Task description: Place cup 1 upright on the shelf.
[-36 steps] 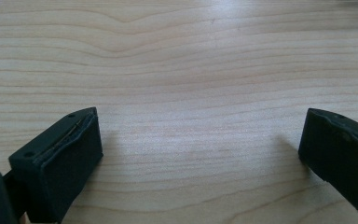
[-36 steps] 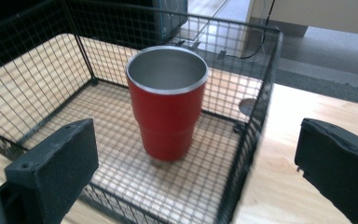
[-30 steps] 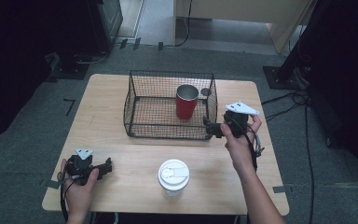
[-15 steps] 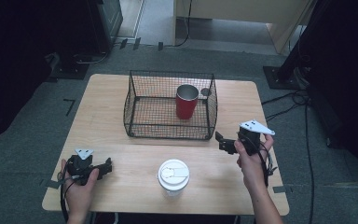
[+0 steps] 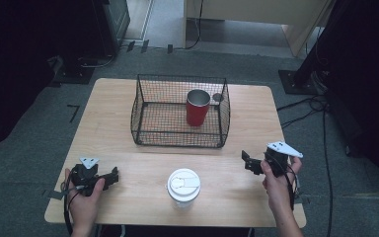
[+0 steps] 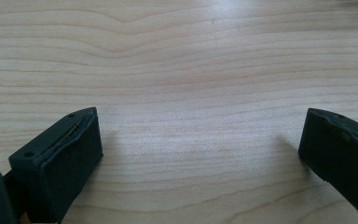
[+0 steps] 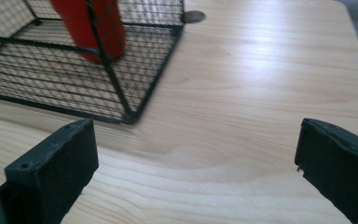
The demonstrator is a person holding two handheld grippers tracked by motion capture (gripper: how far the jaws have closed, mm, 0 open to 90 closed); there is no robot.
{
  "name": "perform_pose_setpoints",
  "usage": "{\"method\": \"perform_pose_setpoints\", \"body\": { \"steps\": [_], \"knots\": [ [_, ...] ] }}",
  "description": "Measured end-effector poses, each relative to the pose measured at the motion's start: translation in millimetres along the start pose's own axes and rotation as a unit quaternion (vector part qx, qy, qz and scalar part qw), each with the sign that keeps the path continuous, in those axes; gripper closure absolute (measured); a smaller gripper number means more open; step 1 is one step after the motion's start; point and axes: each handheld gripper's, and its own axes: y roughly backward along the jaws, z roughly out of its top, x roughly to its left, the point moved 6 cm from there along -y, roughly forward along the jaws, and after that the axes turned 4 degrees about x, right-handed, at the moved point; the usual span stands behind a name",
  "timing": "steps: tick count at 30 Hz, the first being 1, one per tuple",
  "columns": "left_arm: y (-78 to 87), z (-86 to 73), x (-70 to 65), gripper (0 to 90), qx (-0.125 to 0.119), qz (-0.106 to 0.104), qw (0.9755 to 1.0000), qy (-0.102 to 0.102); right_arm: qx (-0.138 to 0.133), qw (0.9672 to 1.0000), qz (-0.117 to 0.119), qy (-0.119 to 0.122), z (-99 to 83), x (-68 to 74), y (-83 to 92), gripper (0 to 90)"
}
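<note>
A red cup stands upright inside a black wire basket at the middle back of the wooden table; in the right gripper view the cup shows behind the basket's near corner. A white lidded paper cup stands near the front edge. My left gripper rests at the front left, open, over bare wood. My right gripper is held at the front right, open and empty, pointing left toward the basket.
A small dark round disc lies on the table behind the basket's right side, also in the right gripper view. Cables trail on the grey floor to the right. Dark equipment stands behind the table.
My right gripper has drawn back from beside the basket's right wall toward the front right of the table. The left gripper and both cups have stayed put.
</note>
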Motion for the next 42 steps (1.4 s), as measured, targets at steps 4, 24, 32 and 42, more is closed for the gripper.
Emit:
{"method": "perform_pose_setpoints", "body": {
  "steps": [4,24,32,42],
  "knots": [
    [0.0,0.0,0.0,0.0,0.0,0.0,1.0,0.0,0.006,0.9999,-0.014,-0.002,-12.8,-10.4,-0.4,0.0],
    [-0.2,0.3,-0.2,0.0,0.0,0.002,1.0,0.003,0.076,0.995,-0.057,-0.03,-81.5,-55.8,1.1,0.0],
    [-0.6,0.7,-0.5,0.0,0.0,0.002,1.0,0.003,0.095,0.9919,-0.082,-0.021,-96.0,-68.3,7.6,0.0],
    [-0.6,0.7,-0.5,0.0,0.0,0.002,1.0,0.003,0.096,0.9919,-0.083,-0.011,-98.3,-71.1,9.9,0.0]
  ]
}}
